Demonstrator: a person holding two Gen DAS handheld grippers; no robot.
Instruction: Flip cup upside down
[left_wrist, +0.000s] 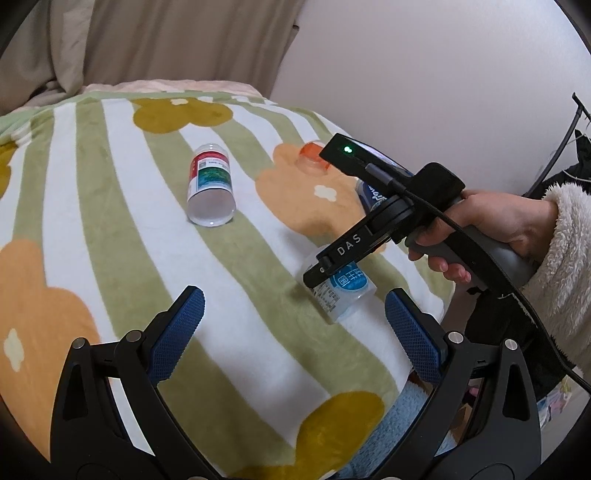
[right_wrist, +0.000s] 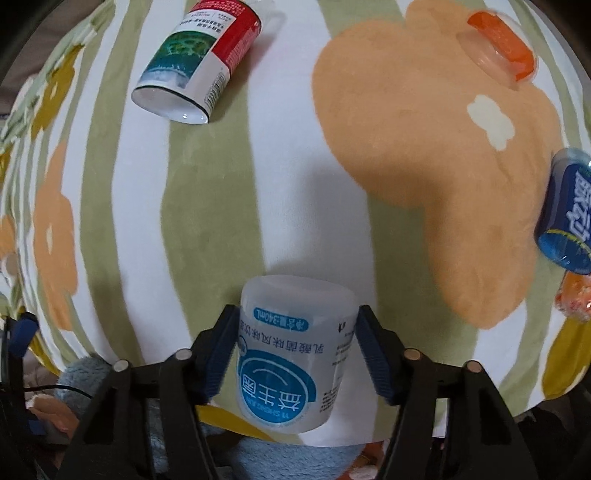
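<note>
Flip step, near its end, by the look of it. Translucent cup (right_wrist: 295, 354) with blue label seen low centre of the right wrist frame, its print reading upside down and a closed end facing away from the lens, so likely inverted already. Flanked by the blue pads of the right tool (right_wrist: 297, 350), jaws beside the cup walls; whether pressing or just parted, cannot tell. In the left wrist frame, same cup (left_wrist: 341, 295) lower right of centre, resting on the striped flower blanket (left_wrist: 240, 258) under the right tool (left_wrist: 332, 264). Left tool (left_wrist: 295, 325) at the bottom of that frame, spread wide, grasping nothing.

Next, probably: settle the cup square on the soft blanket, loosen, draw back without tipping it. Elsewhere, well apart: red-labelled cup (right_wrist: 199, 62) lying on its side upper left, orange-tipped clear cup (right_wrist: 498, 51) upper right, blue-labelled cup (right_wrist: 569, 218) at right edge.
</note>
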